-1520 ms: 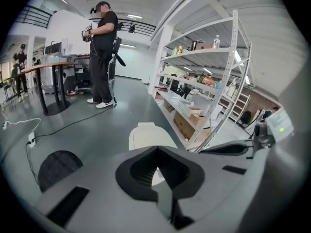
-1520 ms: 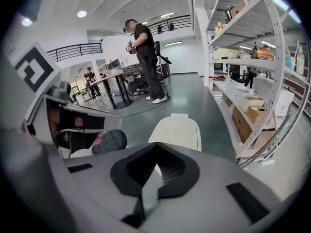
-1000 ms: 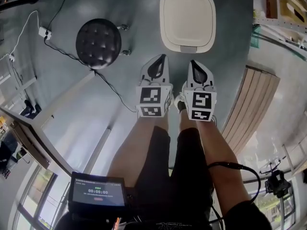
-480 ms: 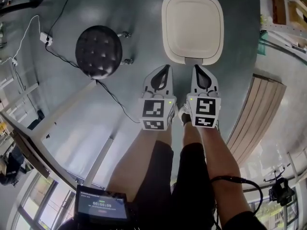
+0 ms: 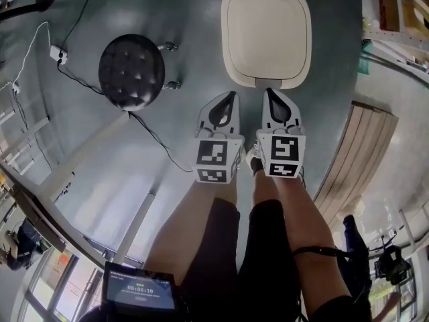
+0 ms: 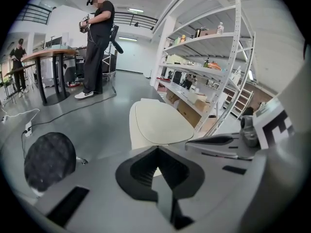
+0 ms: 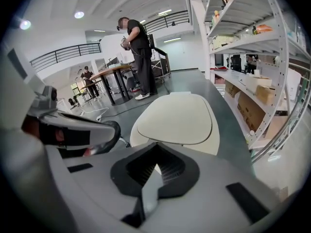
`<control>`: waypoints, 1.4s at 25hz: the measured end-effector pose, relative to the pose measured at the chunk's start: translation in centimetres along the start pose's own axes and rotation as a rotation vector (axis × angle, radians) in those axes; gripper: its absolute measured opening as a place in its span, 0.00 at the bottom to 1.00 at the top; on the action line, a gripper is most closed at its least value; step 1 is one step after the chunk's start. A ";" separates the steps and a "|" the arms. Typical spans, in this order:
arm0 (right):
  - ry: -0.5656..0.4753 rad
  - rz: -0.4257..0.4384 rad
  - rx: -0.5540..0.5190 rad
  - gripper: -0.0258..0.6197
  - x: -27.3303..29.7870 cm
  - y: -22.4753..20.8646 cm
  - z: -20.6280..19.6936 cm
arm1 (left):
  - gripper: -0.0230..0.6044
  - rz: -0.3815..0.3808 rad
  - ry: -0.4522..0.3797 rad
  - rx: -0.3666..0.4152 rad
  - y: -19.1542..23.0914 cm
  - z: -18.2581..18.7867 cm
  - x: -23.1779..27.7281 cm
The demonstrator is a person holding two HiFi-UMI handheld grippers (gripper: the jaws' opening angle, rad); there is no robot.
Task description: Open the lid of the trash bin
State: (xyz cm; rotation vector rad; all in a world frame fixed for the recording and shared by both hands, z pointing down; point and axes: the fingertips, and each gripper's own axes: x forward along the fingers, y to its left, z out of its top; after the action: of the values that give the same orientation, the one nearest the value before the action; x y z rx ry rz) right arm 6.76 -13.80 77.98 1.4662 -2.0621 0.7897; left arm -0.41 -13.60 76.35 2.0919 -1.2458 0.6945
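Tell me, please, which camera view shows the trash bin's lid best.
The head view: almost the whole closed lid shows from above. Both gripper views see it obliquely, its near edge hidden behind their own shut jaws.

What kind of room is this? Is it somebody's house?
Probably not a house. It looks like a workshop or lab: tall metal shelves stacked with boxes, a high work table with a person standing beside it, and a bare grey floor with a cable running across.
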 end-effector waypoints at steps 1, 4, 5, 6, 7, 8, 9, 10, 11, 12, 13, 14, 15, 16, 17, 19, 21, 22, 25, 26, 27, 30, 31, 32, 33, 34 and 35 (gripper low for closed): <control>0.002 0.003 0.000 0.04 0.1 0.0 -0.1 | 0.03 0.003 -0.005 0.005 0.0 -0.1 0.0; 0.009 0.001 -0.004 0.04 0.4 0.1 -0.4 | 0.03 0.003 -0.010 0.015 -0.1 -0.5 0.0; 0.012 -0.004 -0.007 0.04 0.5 -0.1 -0.4 | 0.03 -0.002 -0.008 0.006 -0.3 -0.6 0.0; 0.016 -0.010 -0.011 0.04 0.5 -0.3 -0.6 | 0.03 -0.004 -0.008 -0.003 -0.4 -0.6 0.0; 0.021 -0.013 -0.014 0.04 0.6 -0.6 -0.7 | 0.03 -0.005 -0.010 -0.011 -0.5 -0.5 0.0; 0.023 -0.012 -0.016 0.04 0.6 -0.7 -0.9 | 0.03 -0.005 -0.011 -0.016 -0.5 -0.5 0.0; 0.024 -0.010 -0.015 0.04 0.7 -0.7 -0.9 | 0.03 -0.004 -0.010 -0.018 -0.4 -0.6 0.0; 0.025 -0.006 -0.010 0.04 0.7 -0.7 -0.9 | 0.03 -0.003 -0.008 -0.018 -0.3 -0.6 0.0; 0.026 -0.002 -0.004 0.04 0.7 -0.7 -0.9 | 0.03 -0.001 -0.006 -0.016 -0.2 -0.7 0.0; 0.029 0.001 0.000 0.04 0.7 -0.7 -1.1 | 0.03 0.001 -0.007 -0.015 -0.1 -0.7 0.1; 0.032 0.002 0.001 0.04 0.6 -0.8 -1.2 | 0.03 0.003 -0.009 -0.014 0.0 -0.7 0.2; 0.033 0.002 -0.001 0.04 0.6 -0.8 -1.3 | 0.03 0.004 -0.009 -0.013 0.1 -0.7 0.3; 0.035 0.002 -0.001 0.04 0.6 -0.8 -1.4 | 0.03 0.006 -0.008 -0.012 0.1 -0.8 0.3; 0.036 0.001 0.001 0.04 0.6 -0.8 -1.4 | 0.03 0.007 -0.007 -0.012 0.2 -0.8 0.3; 0.037 0.001 0.001 0.04 0.6 -0.8 -1.4 | 0.03 0.007 -0.007 -0.013 0.1 -0.8 0.3; 0.037 -0.002 -0.008 0.04 0.7 -0.7 -1.4 | 0.03 0.009 -0.004 -0.017 0.2 -0.9 0.3; 0.037 -0.002 -0.023 0.04 0.8 -0.6 -1.2 | 0.03 0.011 0.000 -0.022 0.3 -1.1 0.3; 0.037 0.000 -0.030 0.04 0.8 -0.6 -1.1 | 0.03 0.012 -0.002 -0.022 0.3 -1.1 0.3; 0.037 -0.001 -0.040 0.04 0.7 -0.5 -1.1 | 0.03 0.014 -0.011 -0.025 0.5 -0.9 0.3; 0.038 -0.003 -0.041 0.04 0.8 -0.5 -1.2 | 0.03 0.015 -0.011 -0.028 0.6 -1.0 0.2; 0.040 -0.006 -0.041 0.04 0.8 -0.5 -1.2 | 0.03 0.015 -0.011 -0.032 0.7 -1.0 0.2; 0.057 -0.009 -0.034 0.04 0.8 -0.5 -1.2 | 0.03 0.017 -0.013 -0.047 0.8 -0.9 0.0; 0.062 -0.008 -0.035 0.04 0.8 -0.5 -1.2 | 0.03 0.018 -0.014 -0.052 0.8 -0.9 -0.2; 0.064 -0.007 -0.036 0.04 0.8 -0.5 -1.2 | 0.03 0.019 -0.015 -0.057 0.8 -1.0 -0.3; 0.064 -0.007 -0.038 0.04 0.8 -0.4 -1.2 | 0.03 0.020 -0.015 -0.061 0.8 -1.0 -0.4; 0.063 -0.007 -0.039 0.04 0.8 -0.4 -1.2 | 0.03 0.021 -0.014 -0.063 0.8 -1.0 -0.4; 0.061 -0.007 -0.039 0.04 0.8 -0.4 -1.2 | 0.03 0.023 -0.012 -0.065 0.8 -1.1 -0.4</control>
State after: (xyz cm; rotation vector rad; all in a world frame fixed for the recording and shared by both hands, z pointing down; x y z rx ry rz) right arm 6.97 -13.59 79.41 1.4102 -2.0144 0.7771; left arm -1.42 -12.84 76.96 2.0353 -1.2841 0.6438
